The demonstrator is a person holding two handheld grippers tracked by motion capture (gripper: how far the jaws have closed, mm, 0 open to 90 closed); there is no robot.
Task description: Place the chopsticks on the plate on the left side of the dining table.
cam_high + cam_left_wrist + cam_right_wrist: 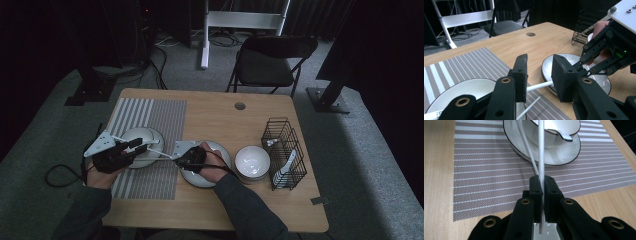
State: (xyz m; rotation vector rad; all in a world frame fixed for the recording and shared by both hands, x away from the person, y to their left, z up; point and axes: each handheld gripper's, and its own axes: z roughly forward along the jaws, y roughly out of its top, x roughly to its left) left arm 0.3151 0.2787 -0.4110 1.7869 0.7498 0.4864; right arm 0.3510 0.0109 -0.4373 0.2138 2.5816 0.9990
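Setting a place on the tabletop (210, 112) | striped mat (160, 120) carries plate, bowl (554, 130), spoon | right gripper (541, 185) fingers clenched on white chopstick (541, 152) | left gripper (539, 75) fingers released, straddling chopstick | second chopstick unplaced

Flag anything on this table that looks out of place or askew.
One white chopstick is clamped in the right gripper, while the second chopstick lies loose, its end propped on the plate under the bowl. Nothing looks spilled or broken.

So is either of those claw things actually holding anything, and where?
The right gripper pinches one white chopstick near its end. The left gripper is open around it, gripping nothing.
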